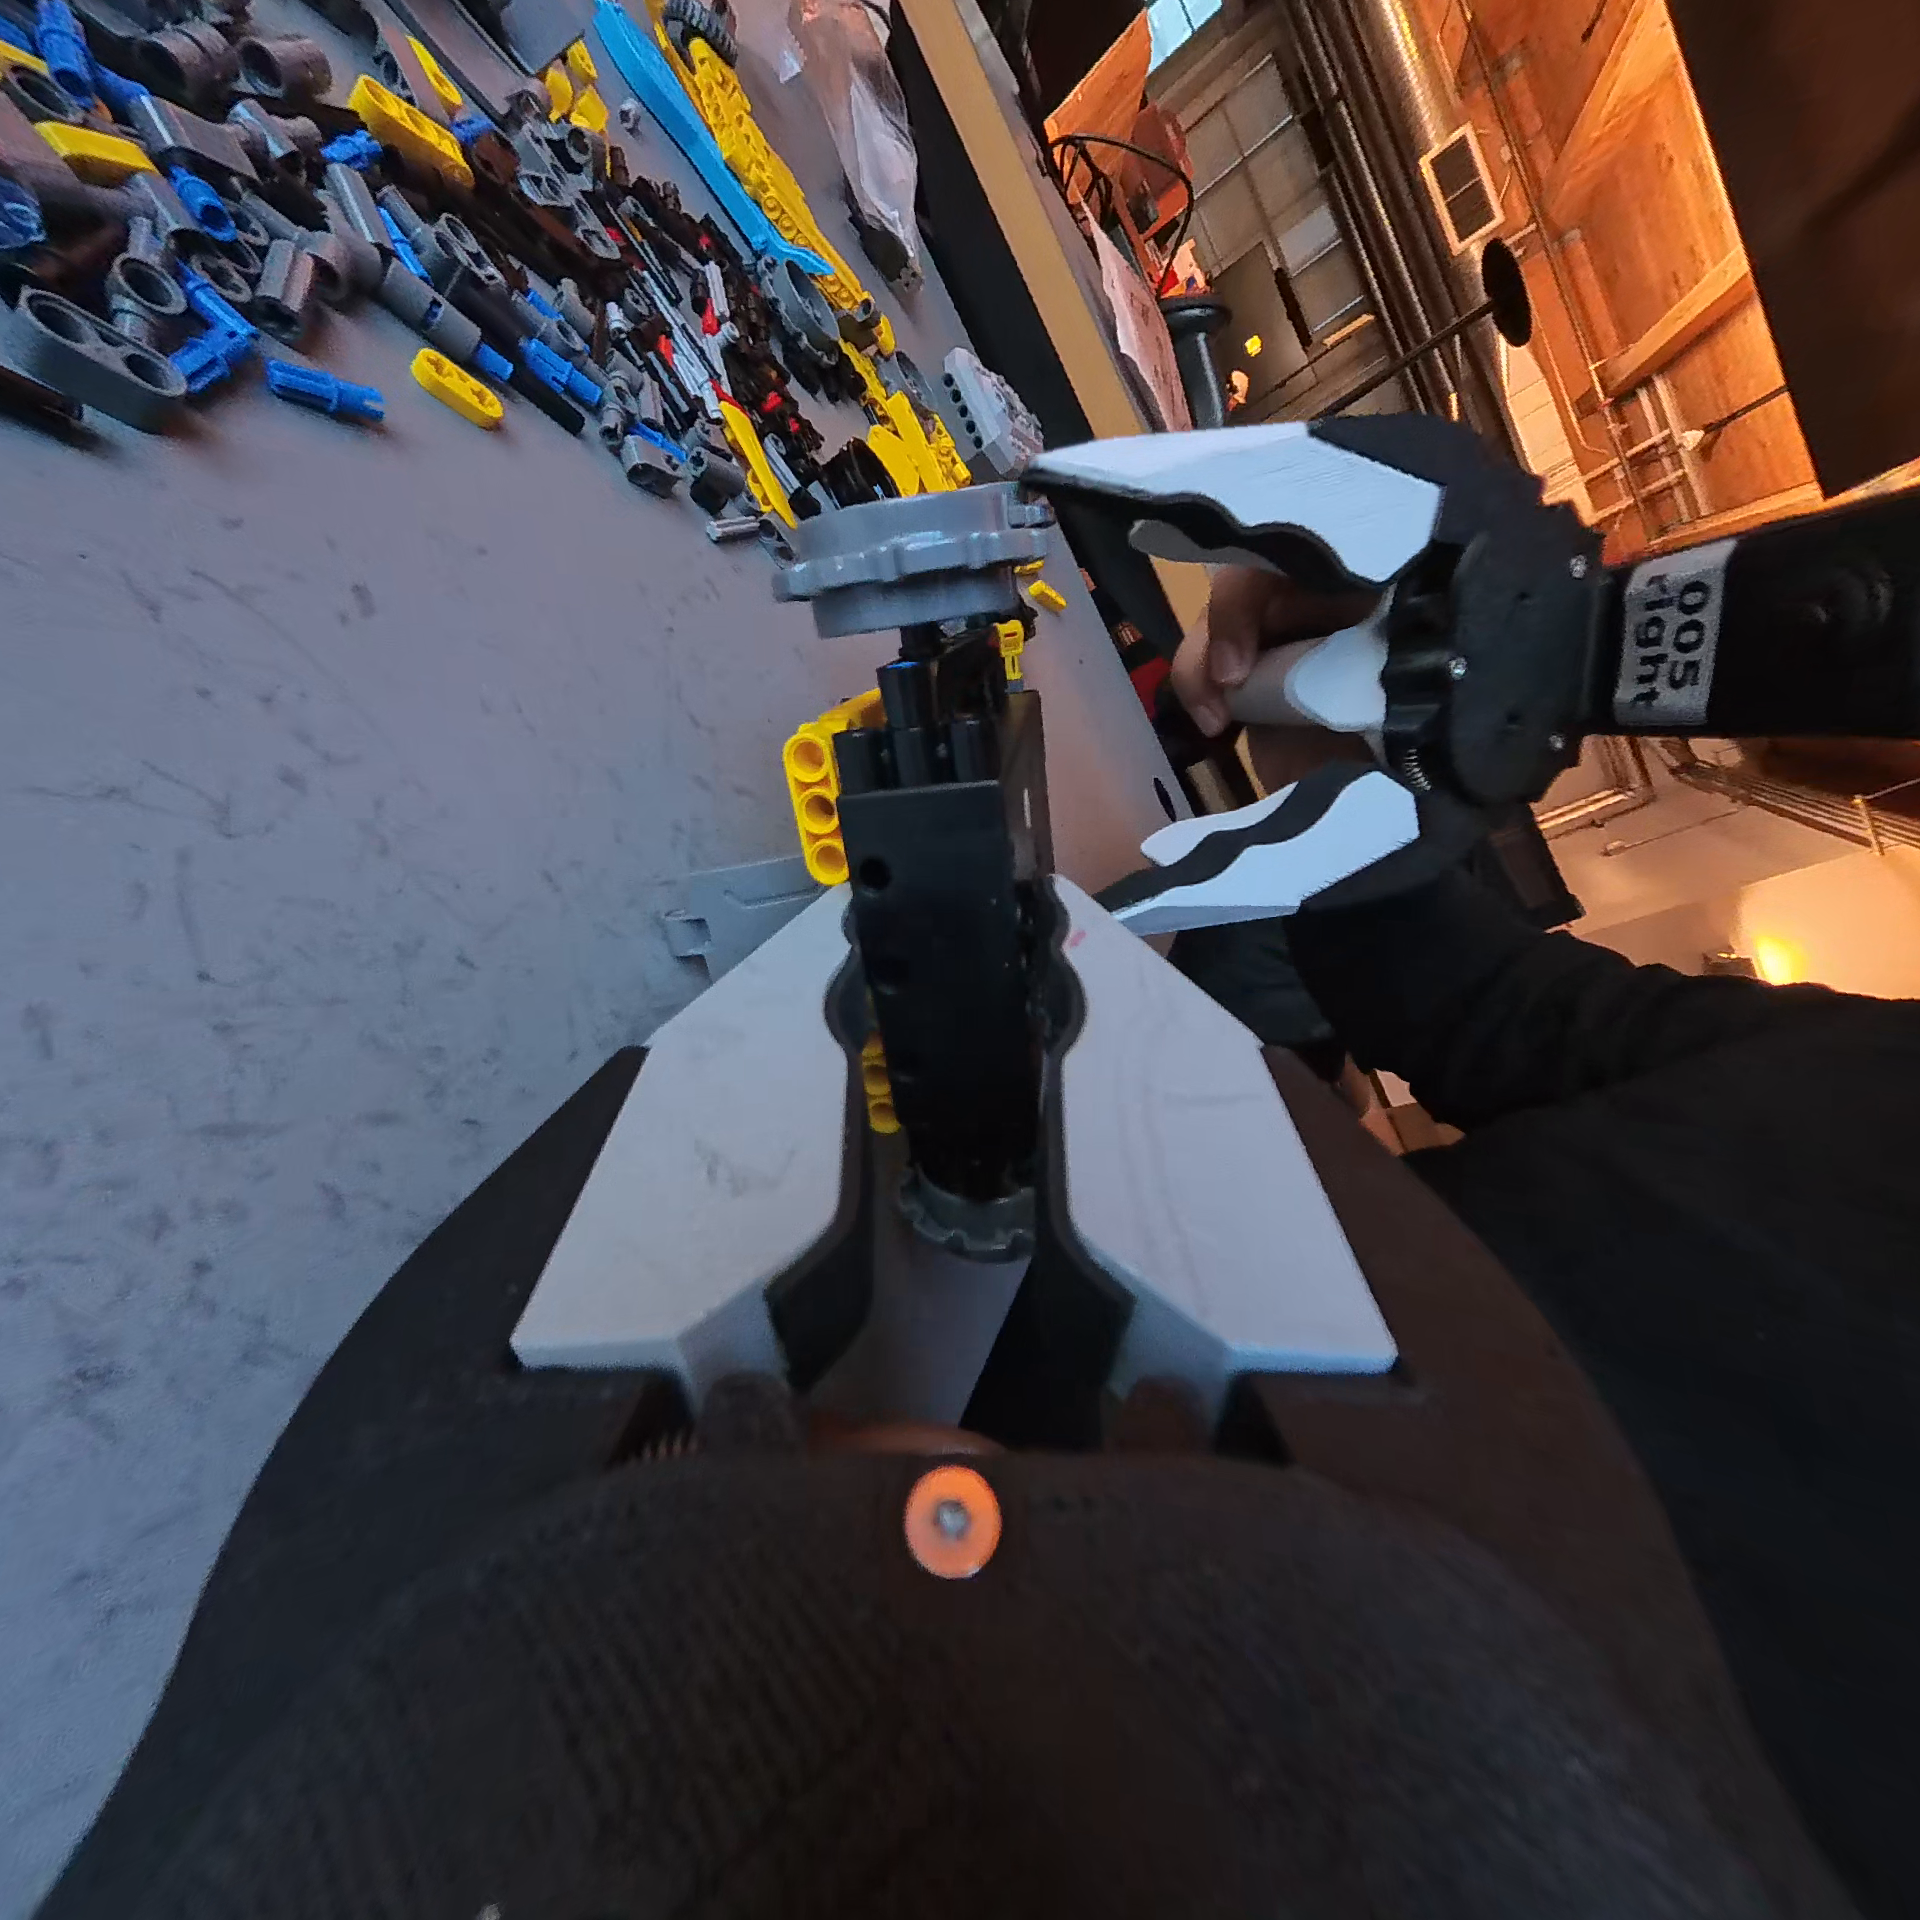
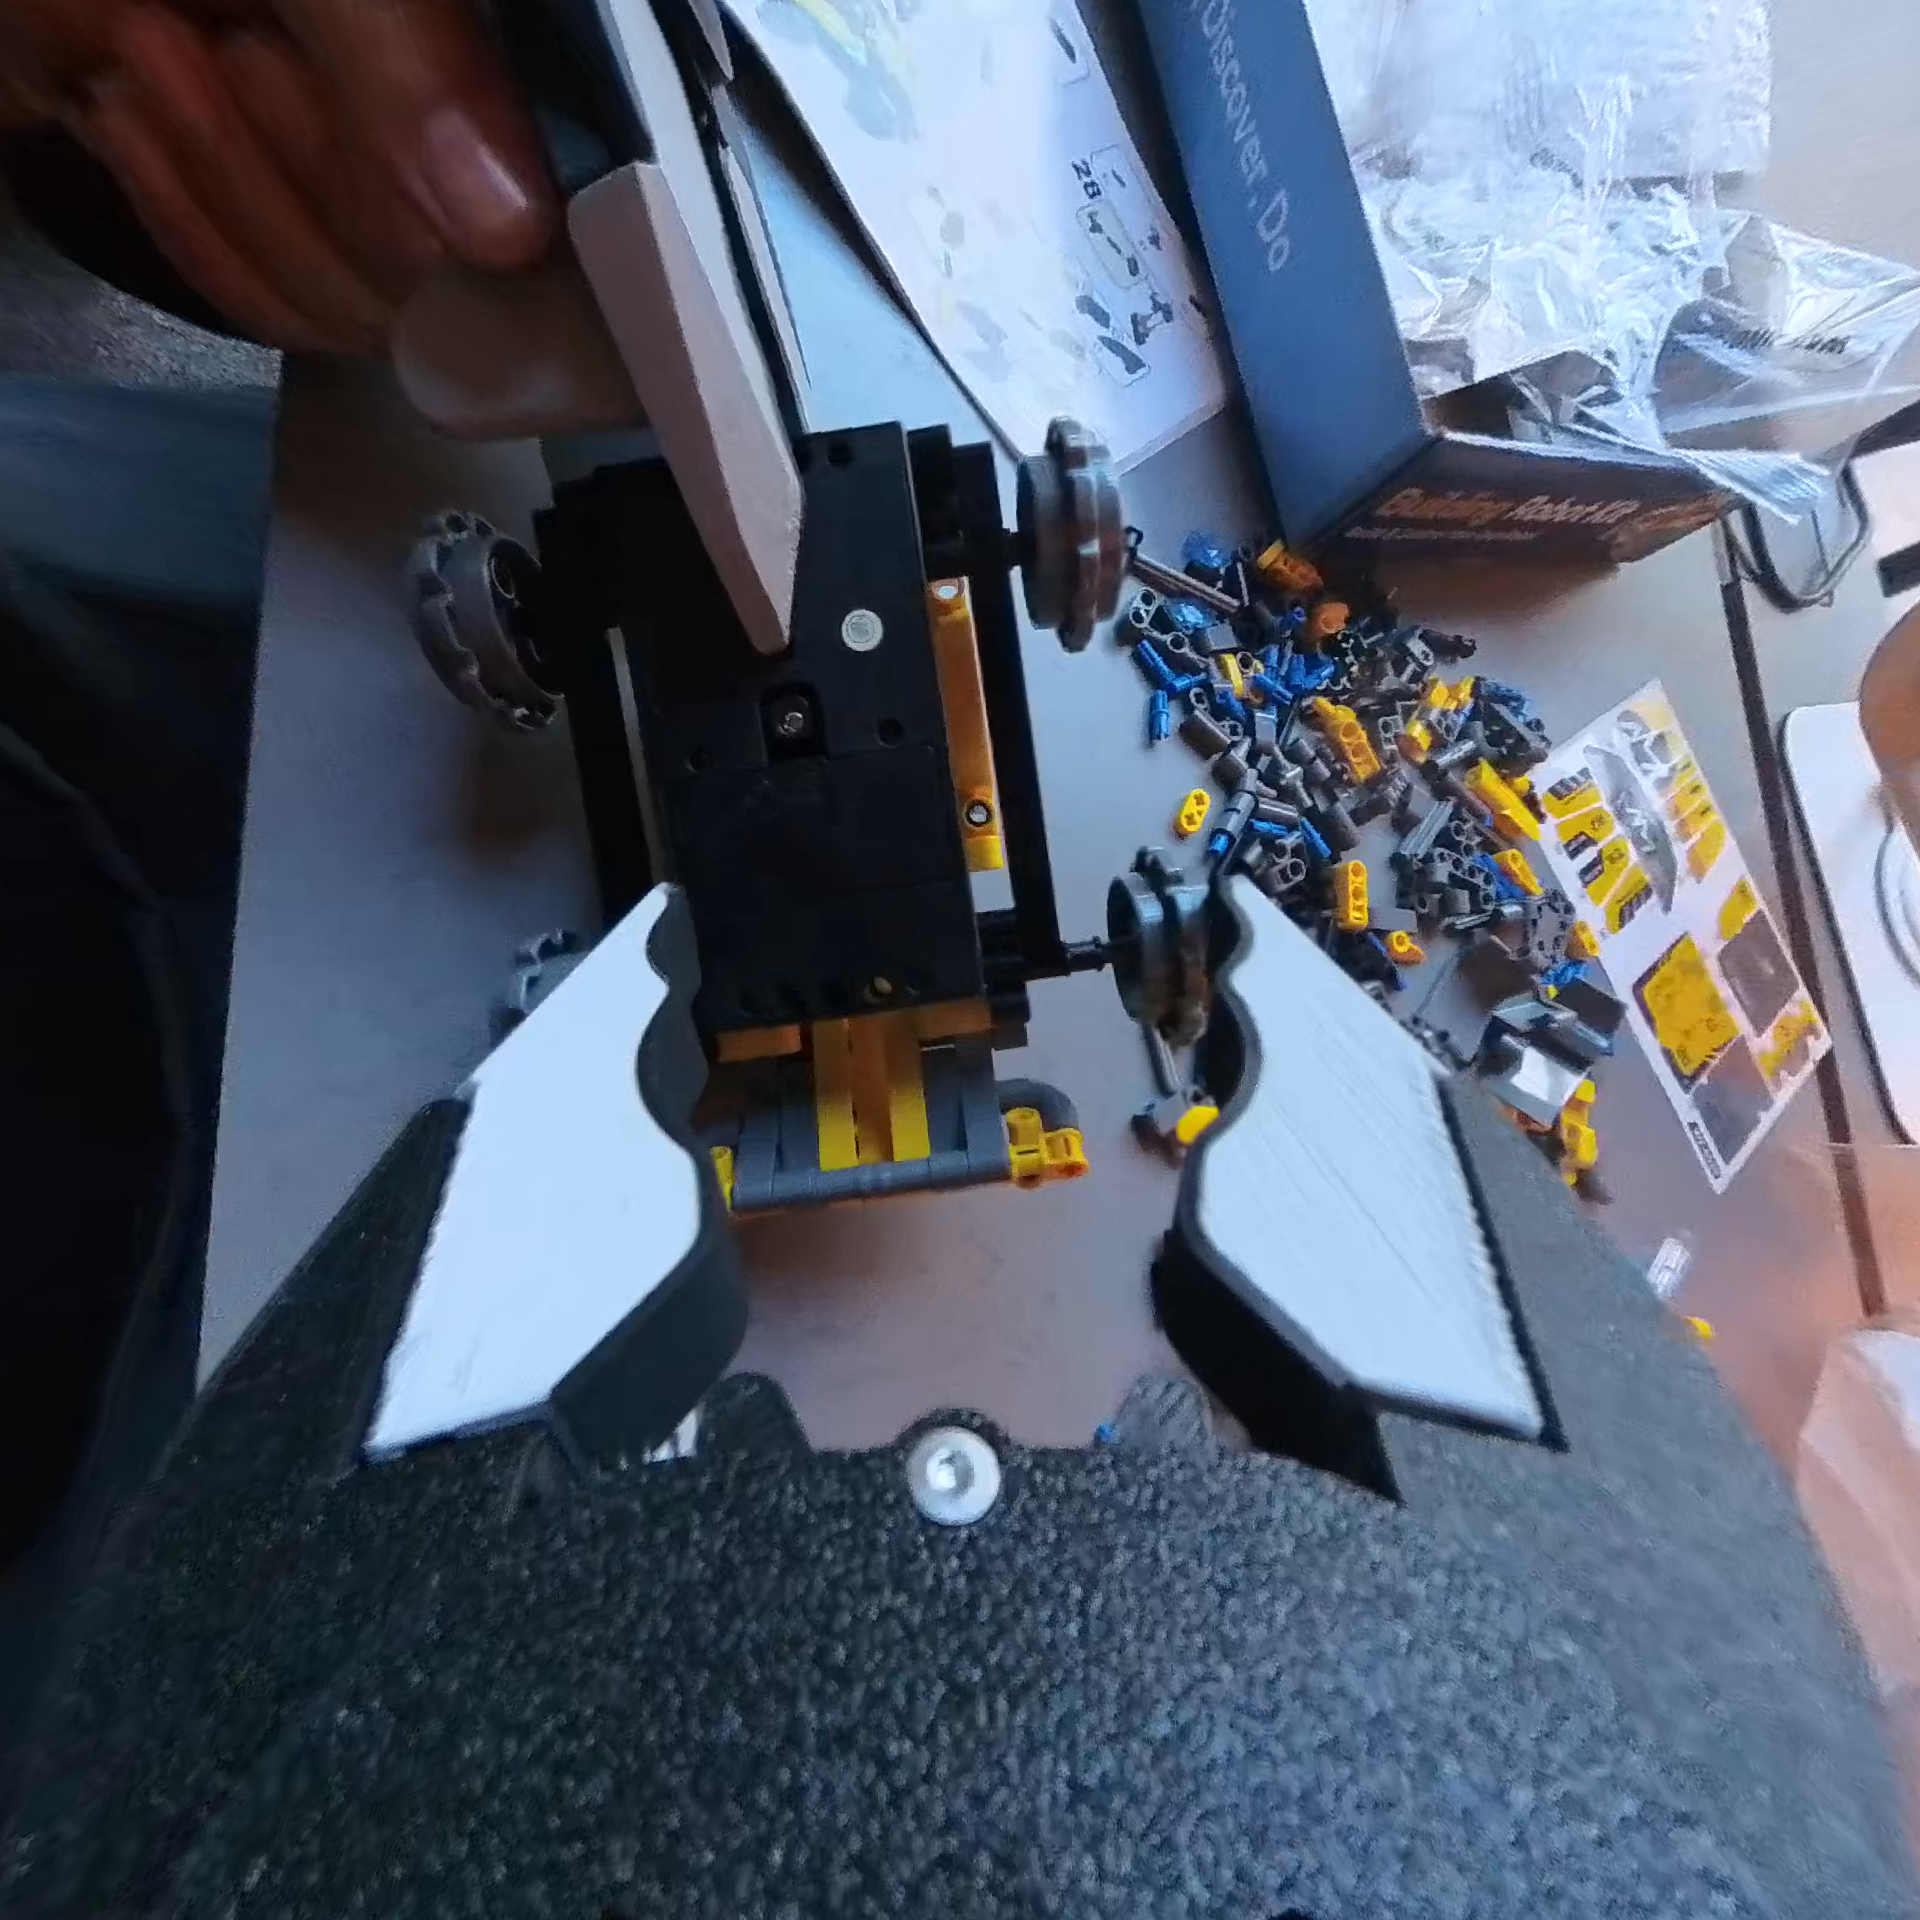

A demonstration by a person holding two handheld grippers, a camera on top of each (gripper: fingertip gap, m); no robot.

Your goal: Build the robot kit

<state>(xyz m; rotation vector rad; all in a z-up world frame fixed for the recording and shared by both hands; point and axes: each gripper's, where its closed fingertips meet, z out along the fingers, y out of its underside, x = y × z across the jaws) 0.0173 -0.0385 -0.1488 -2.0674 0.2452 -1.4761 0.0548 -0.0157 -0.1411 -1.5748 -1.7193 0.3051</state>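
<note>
A black and yellow brick-built model [image 1: 935, 821] with grey toothed wheels on axles is held over the grey table [image 1: 312, 935]. My left gripper [image 1: 951, 925] is shut on the model's black body. My right gripper [image 2: 940, 899] is open and straddles the model [image 2: 821, 810] from the side. Its right fingertip [image 2: 1236, 914] touches a grey wheel [image 2: 1153, 945] on the model's axle. In the left wrist view the right gripper [image 1: 1081, 696] has its upper fingertip against that grey wheel [image 1: 914, 561]. Two more grey wheels [image 2: 1070, 530] [image 2: 478, 623] sit at the model's far end.
A pile of small blue, yellow, grey and black pieces [image 2: 1351, 748] lies on the table to the right, also in the left wrist view [image 1: 416, 260]. A sticker sheet [image 2: 1683, 935], an instruction booklet [image 2: 1018, 208], a dark blue box [image 2: 1351, 312] and plastic bags [image 2: 1610, 156] lie beyond. The tips of one gripper are about 6 cm away from the tips of the other.
</note>
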